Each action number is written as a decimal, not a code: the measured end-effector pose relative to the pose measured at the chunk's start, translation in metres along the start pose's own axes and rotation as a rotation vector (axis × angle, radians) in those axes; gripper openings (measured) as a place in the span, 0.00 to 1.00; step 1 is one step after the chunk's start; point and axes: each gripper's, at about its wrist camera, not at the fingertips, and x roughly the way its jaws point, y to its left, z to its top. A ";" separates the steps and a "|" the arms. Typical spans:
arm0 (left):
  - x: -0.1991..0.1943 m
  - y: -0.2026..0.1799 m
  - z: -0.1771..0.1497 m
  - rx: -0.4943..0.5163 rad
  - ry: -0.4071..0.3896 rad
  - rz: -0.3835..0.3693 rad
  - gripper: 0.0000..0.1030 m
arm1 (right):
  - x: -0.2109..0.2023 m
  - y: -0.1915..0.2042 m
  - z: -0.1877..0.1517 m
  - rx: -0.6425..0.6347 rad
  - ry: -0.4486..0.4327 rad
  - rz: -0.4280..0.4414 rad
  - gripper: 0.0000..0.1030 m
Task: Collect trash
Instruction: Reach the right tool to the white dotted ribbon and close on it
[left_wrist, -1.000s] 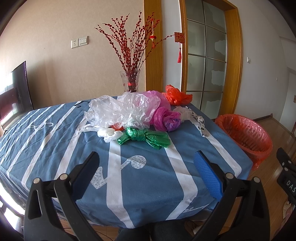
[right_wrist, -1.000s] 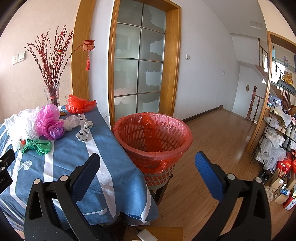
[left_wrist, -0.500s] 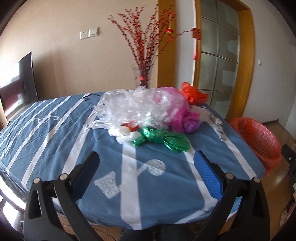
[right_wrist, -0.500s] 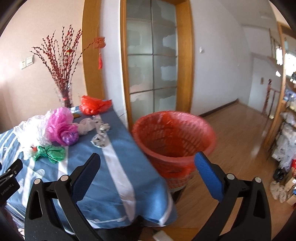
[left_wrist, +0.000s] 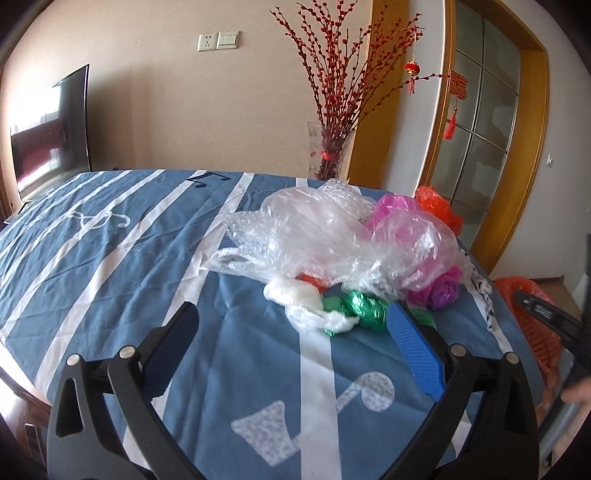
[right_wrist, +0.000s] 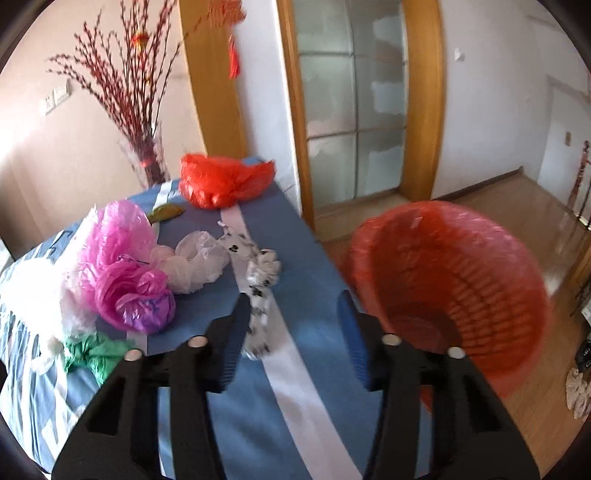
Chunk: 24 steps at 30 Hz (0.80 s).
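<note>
Left gripper (left_wrist: 291, 325): jaws wide apart, holding nothing, above tablecloth (left_wrist: 110, 258) near green bag (left_wrist: 364, 312). Right gripper (right_wrist: 291, 314): jaws wide, empty, spotted bag (right_wrist: 260, 295) between fingers. Red bin (right_wrist: 450, 295) beside table.

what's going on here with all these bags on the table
A person with a handheld gripper in each hand is clearing crumpled plastic bags off a blue striped tablecloth. Nothing is held yet. The left gripper, jaws open, is just short of the knotted green plastic bag and a white one beside it. The right gripper, jaws also open, is near the white black-spotted bag at the table's edge. The red-lined basket bin stands beside the table, with no trash visible in it.
</note>
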 end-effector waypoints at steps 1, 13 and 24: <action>0.003 0.000 0.002 0.004 0.000 -0.003 0.96 | 0.006 0.004 0.003 -0.007 0.007 0.004 0.44; 0.017 -0.019 0.023 0.050 -0.018 -0.073 0.95 | 0.060 0.017 0.010 -0.045 0.159 0.010 0.32; 0.030 -0.044 0.037 0.080 -0.011 -0.114 0.95 | 0.049 0.007 0.008 -0.046 0.140 0.047 0.09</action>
